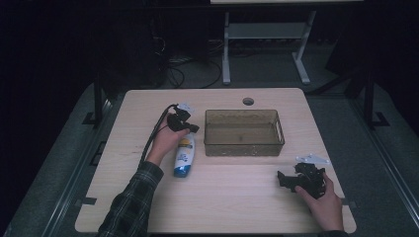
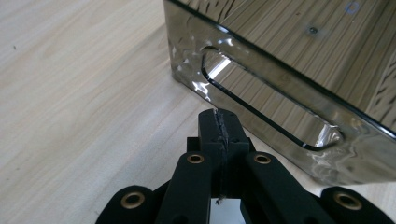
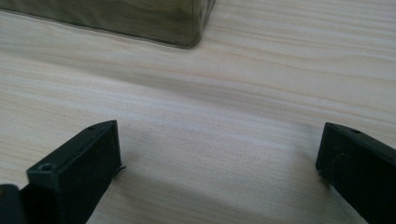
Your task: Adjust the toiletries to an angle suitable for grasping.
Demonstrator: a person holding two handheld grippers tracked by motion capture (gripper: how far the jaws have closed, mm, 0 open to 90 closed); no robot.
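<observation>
A smoky see-through bin (image 1: 279, 129) stands empty near the middle of the wooden table (image 1: 237, 197). A white and blue bottle (image 1: 184, 157) with a yellow label lies on its side to the left of the bin. My left gripper (image 1: 193, 128) hovers just above the bottle's far end, close to the bin's left wall. In the left gripper view its jaws (image 2: 219, 128) are pressed together with nothing between them, pointing at the bin wall (image 2: 187, 46) and its handle slot. My right gripper (image 1: 282, 178) rests low at the front right, open (image 3: 219, 140) over bare wood, with the bin corner (image 3: 140, 18) ahead.
A round cable hole (image 1: 248, 101) sits in the table behind the bin. Cables and a white desk frame (image 1: 226, 49) stand on the dark floor beyond the far edge. Bare wood lies between the bottle and my right gripper.
</observation>
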